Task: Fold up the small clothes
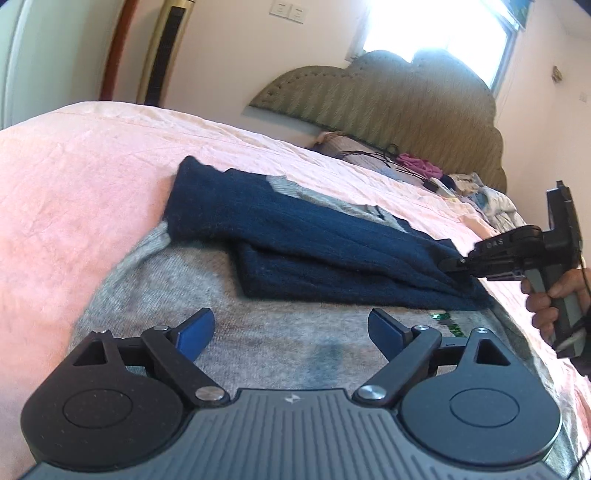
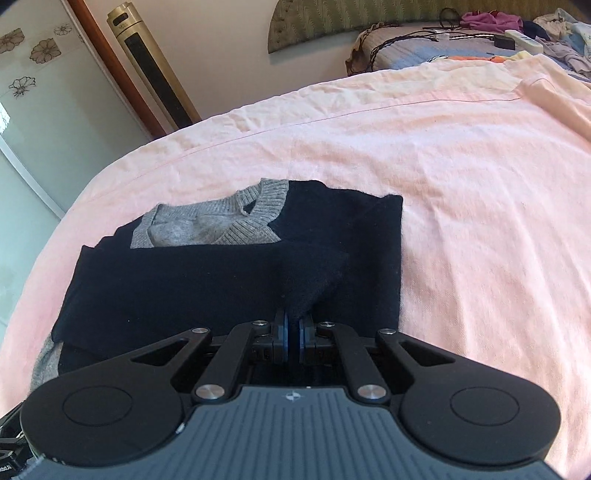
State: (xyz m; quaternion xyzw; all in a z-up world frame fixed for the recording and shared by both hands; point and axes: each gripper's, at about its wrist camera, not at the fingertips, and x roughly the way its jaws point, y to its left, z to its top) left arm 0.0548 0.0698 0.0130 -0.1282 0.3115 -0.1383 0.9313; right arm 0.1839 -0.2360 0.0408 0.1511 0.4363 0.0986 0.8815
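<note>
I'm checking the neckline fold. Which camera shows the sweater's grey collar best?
The right wrist view: the grey collar lies open to the camera, its ribbed V-neck clear above the folded navy sleeve. The left wrist view shows only thin grey slivers behind the navy fabric.

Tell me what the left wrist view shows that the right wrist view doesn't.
Only the left wrist view: the open left tool over the sweater's gray body, the right tool from the side, a hand on its handle, and the window.

Only the right wrist view: the gray collar seen whole, the floral door panel, and the right tool shut on a navy sleeve.

Both: the sweater, pink sheet, headboard, gold tower unit.
</note>
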